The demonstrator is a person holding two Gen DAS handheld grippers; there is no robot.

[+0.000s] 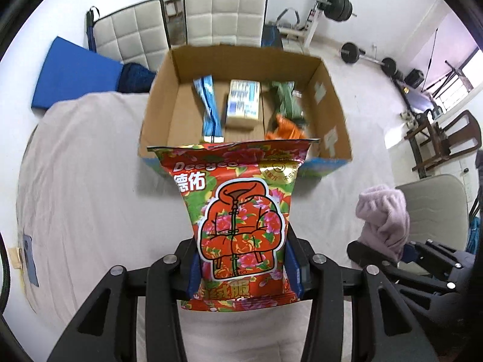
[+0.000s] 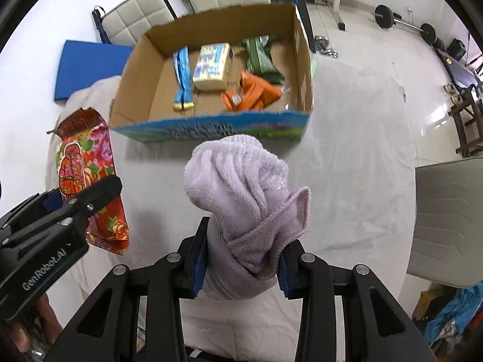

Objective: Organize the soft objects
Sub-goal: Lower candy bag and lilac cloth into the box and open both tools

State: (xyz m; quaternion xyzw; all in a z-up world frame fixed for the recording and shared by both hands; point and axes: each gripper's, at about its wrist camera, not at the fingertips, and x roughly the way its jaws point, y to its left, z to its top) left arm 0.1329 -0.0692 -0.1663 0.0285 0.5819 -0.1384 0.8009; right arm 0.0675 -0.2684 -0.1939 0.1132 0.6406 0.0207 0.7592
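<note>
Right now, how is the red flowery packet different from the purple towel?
The red flowery packet is flat, shiny and printed with flowers and a jacket; the purple towel is fluffy, plain and bunched into a lump. The packet is clamped in the left gripper, the towel in the right gripper. Both are held up above the white cloth, short of the cardboard box.

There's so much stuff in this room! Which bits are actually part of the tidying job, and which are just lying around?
Part of the job:
- floral packet, in the left claw
- lilac towel, in the right claw
- cardboard box with soft packs inside

Just lying about:
- barbells
- padded chairs
- blue mat
</note>
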